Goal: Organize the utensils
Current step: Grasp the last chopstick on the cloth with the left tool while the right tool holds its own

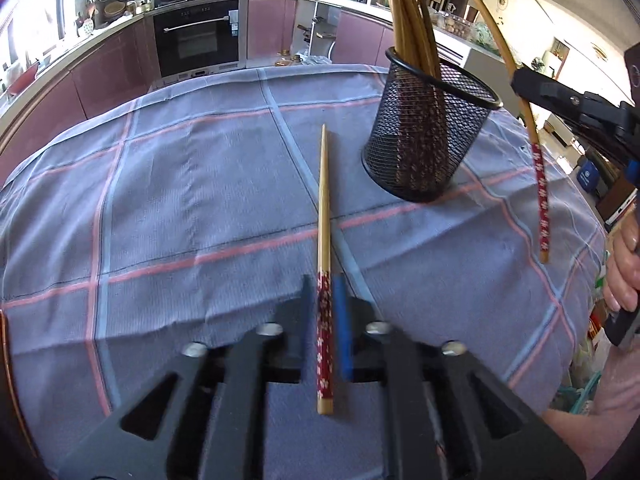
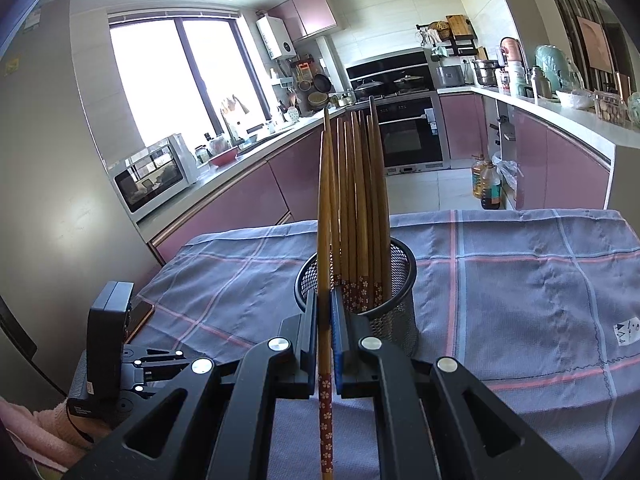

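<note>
- One chopstick (image 1: 324, 216) flat on bench (image 1: 180, 200), between slack left gripper (image 1: 325, 320) jaws.
- Right gripper (image 2: 325, 328) clamps one chopstick (image 2: 324, 240).
- One mesh cup (image 2: 400, 320); about eight chopsticks (image 2: 360, 208) inside.

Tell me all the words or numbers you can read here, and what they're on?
No text here reads clearly.
Small white tag on the checked tablecloth: dark marks, too small to read.
Black device beside the right gripper: white print, blurred.
Oven door sticker: too small.
Oil bottle label: unreadable.
</note>
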Demonstrator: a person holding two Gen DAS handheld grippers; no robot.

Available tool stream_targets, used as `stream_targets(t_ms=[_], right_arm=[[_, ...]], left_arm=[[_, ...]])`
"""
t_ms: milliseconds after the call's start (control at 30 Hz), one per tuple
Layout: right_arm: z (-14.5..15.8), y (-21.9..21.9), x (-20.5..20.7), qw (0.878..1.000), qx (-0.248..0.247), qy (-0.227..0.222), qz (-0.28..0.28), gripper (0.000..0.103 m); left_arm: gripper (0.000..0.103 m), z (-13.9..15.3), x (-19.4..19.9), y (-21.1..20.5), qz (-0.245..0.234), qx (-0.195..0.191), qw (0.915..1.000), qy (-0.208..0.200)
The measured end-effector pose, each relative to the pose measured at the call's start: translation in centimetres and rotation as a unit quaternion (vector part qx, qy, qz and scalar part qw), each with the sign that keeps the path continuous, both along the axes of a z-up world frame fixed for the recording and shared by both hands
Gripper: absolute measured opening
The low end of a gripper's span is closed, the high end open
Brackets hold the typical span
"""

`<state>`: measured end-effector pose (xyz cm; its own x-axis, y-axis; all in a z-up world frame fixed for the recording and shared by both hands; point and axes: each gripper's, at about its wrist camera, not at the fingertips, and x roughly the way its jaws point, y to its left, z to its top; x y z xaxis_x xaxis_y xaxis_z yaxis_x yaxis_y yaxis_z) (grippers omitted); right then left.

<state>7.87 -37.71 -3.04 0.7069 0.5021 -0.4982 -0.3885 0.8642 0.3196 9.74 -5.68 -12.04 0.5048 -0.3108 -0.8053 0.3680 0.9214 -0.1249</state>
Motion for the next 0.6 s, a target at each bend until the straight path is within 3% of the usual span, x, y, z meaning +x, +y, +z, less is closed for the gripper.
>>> stream_targets(t_ms=[33,200,433,600], right_arm=[[0.0,0.0,0.0,1.000,0.001,0.000,0.000,0.006],[-0.1,0.1,0.0,1.000,0.001,0.002,0.001,0.006],[-0.3,0.1,0.0,1.000,0.004,0.003,0.000,0.006],[-0.5,-0.1,0.1,1.000,0.005,0.005,0.002,0.006]], left_arm=[[0.037,0.2,-0.1,0.0,0.000,0.006,0.9999,-0.010],[0.033,0.8,1.8,-0.9,0.000,0.014,0.9995,-0.027],[0.022,-0.5,5.3,-3.3,-0.010,0.038,0.9991,-0.012],[0.020,-0.5,6.6,-3.6,-0.008,0.035,0.9993,-0.009]])
